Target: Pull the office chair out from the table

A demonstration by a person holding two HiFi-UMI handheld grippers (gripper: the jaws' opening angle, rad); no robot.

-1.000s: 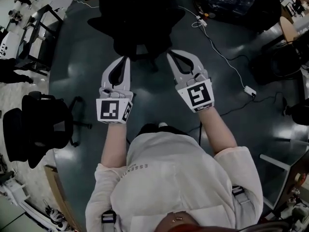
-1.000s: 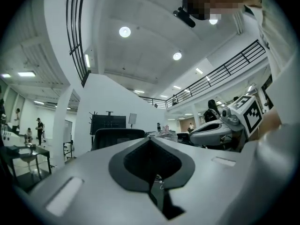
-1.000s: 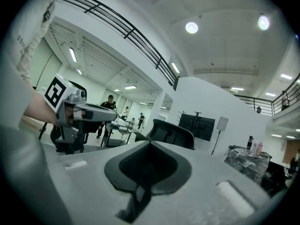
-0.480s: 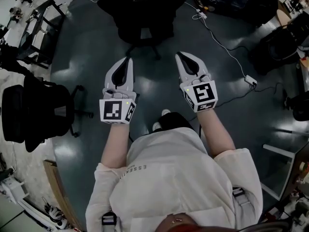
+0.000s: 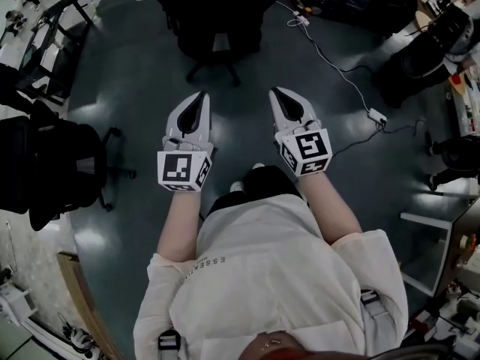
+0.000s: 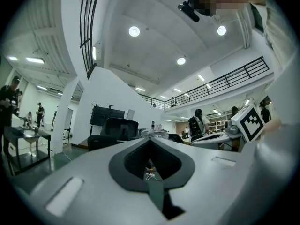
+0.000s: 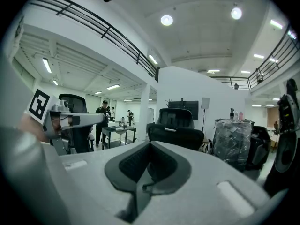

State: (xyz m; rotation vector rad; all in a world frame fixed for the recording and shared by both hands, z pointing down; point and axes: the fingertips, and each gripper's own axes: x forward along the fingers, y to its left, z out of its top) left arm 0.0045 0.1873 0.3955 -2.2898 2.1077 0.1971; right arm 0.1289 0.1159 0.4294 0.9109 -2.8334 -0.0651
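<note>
A spare black chair (image 5: pixel 52 167) stands far left on the dark floor (image 5: pixel 127 88). The left tool (image 5: pixel 200 96) is closed with nothing in it. The office chair (image 5: pixel 214 21) stands on the floor ahead, well apart from both tools. The right tool (image 5: pixel 275 92) is also closed and empty. A white cable (image 5: pixel 337 73) trails along the floor at right.

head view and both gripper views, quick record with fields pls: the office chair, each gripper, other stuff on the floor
office chair: black, standing on the dark floor ahead of both grippers, touched by neither
left gripper: jaws together, nothing between them
right gripper: jaws together, nothing between them
second chair: black, off to the person's left
cable: white, runs across the floor to a power strip on the right
</note>
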